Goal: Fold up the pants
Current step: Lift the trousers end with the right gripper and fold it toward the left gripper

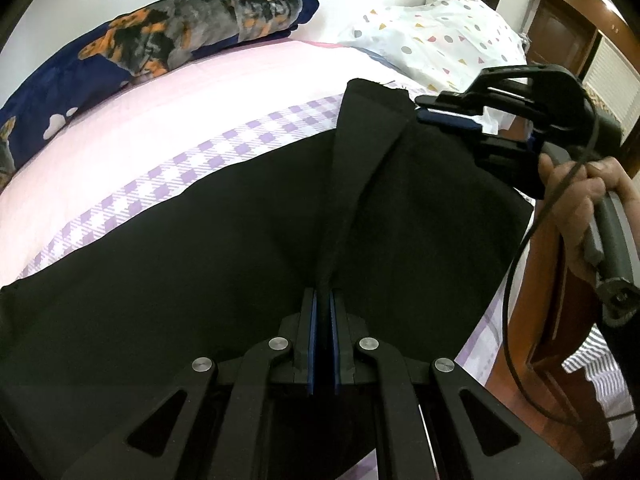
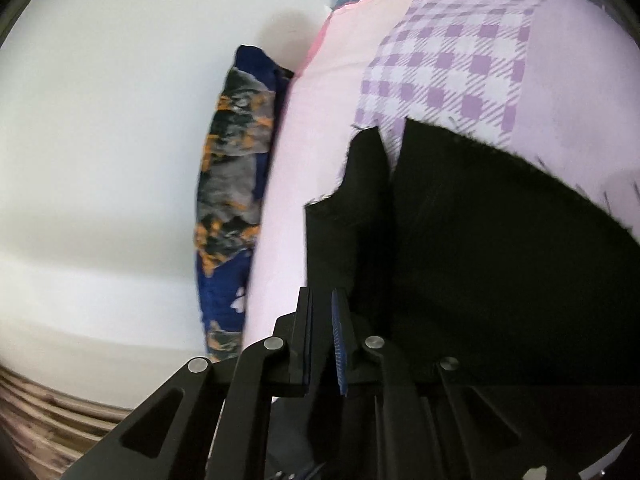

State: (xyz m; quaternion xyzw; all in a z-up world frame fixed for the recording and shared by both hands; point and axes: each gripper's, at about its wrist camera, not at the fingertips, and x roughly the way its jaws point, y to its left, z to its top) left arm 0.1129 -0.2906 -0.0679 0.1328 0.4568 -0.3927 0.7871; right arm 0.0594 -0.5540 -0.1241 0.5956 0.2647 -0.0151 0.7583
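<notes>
Black pants (image 1: 240,240) spread over the near side of the bed (image 1: 160,128), far right hem corner lifted off the sheet. Pinched into a raised ridge at the near edge by the clenched left gripper (image 1: 323,300); nipped at that far corner, seemingly by the tips alone, by the clamped right gripper (image 1: 418,110). Could slip from so shallow a bite if pulled fast, dropping the corner skewed, or fold lopsided if raised unevenly.

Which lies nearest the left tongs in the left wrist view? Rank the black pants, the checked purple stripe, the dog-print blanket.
1. Black pants: clamped in the left tongs, right at the tips.
2. Checked purple stripe: on the bedsheet, just beyond the pants.
3. Dog-print blanket: along the wall, far upper left.
</notes>
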